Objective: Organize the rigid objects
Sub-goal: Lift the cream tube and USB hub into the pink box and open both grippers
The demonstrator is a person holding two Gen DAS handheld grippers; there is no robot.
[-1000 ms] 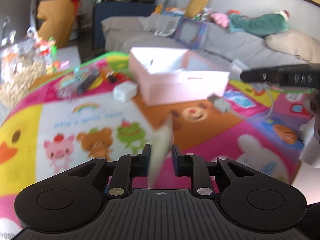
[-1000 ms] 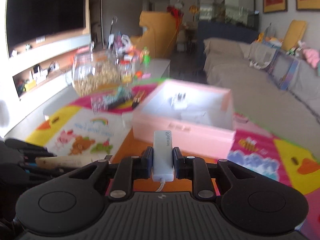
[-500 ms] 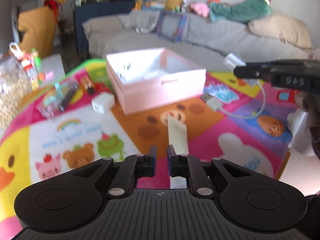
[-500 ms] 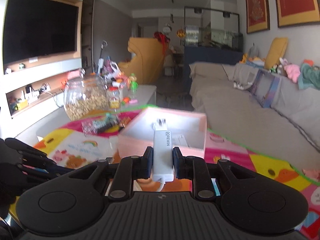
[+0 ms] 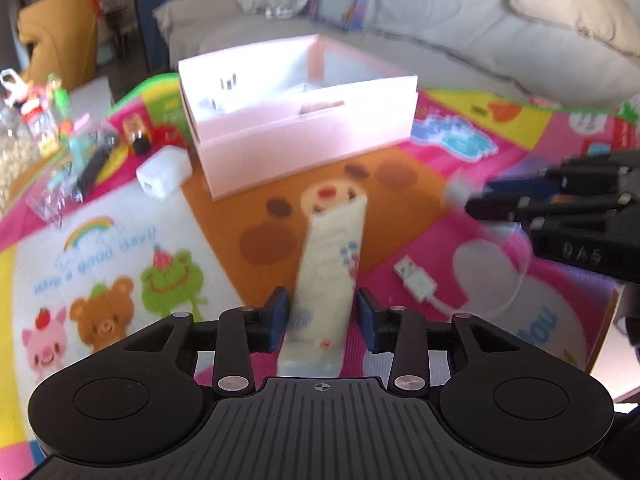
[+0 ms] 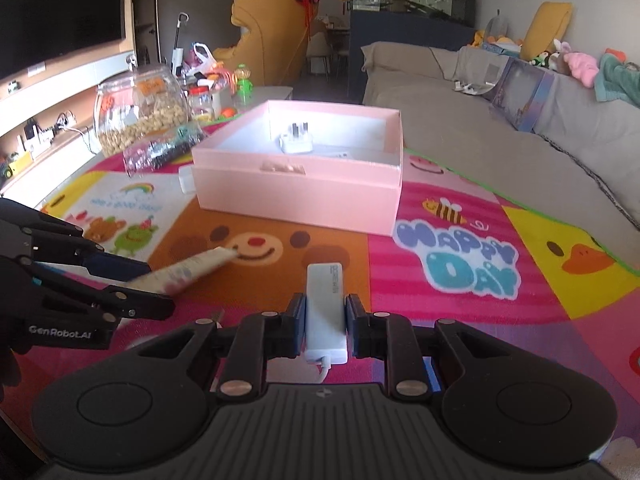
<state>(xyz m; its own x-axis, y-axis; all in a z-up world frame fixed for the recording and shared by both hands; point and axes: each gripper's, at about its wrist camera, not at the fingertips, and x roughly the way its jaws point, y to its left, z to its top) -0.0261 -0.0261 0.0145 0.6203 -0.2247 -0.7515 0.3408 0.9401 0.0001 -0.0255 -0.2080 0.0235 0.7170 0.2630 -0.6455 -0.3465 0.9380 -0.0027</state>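
Right gripper (image 6: 325,322) pinches white adapter (image 6: 325,304) short of pink box (image 6: 298,184); left gripper (image 5: 322,314) spread, seemingly loose around cream tube (image 5: 330,268); carry adapter level over rim before releasing.

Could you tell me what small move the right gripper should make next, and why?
Probably carry it forward over the pink box: the right gripper is shut on the white adapter, short of the box, which already holds a white plug.
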